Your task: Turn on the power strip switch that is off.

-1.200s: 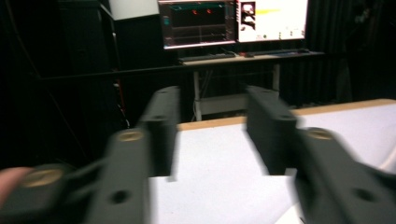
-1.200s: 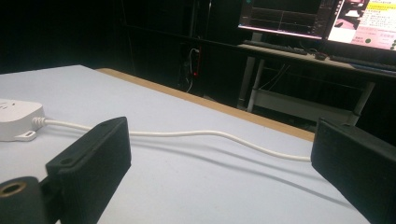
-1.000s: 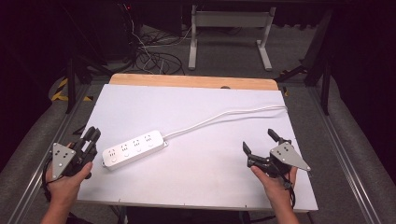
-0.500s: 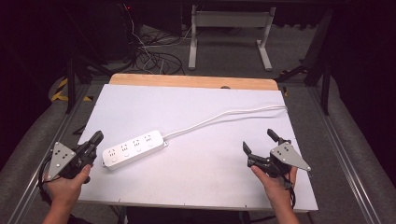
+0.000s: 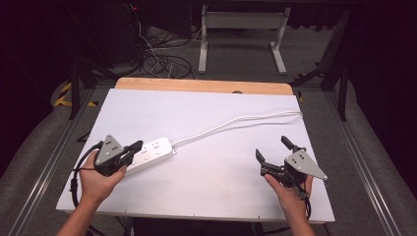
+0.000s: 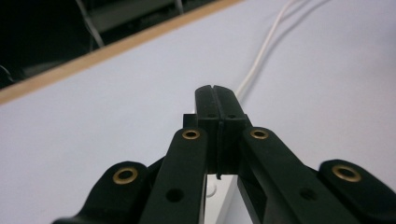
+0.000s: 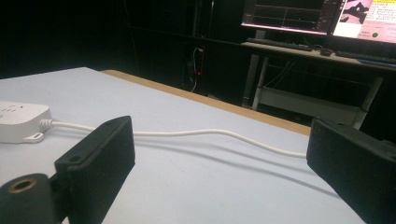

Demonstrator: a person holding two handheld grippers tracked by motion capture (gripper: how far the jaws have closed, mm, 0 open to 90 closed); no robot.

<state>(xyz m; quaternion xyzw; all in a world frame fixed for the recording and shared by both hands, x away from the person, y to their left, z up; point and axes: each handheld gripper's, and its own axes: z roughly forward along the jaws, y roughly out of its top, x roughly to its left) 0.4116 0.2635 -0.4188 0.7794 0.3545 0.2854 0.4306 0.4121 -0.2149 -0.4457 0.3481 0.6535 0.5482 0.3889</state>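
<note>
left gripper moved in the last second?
Yes. In the high view the left gripper has swung in from the table's left edge and now sits over the left end of the power strip, fingers shut.

Left claw (image 5: 134,146) moved in from bench's left edge, now over left end of power strip (image 5: 150,152); earlier sat just left of strip, clear of it. Left hand (image 5: 98,179) shifted toward strip with it. Left claw jaws now pressed together; earlier frames too small to tell their state.
</note>
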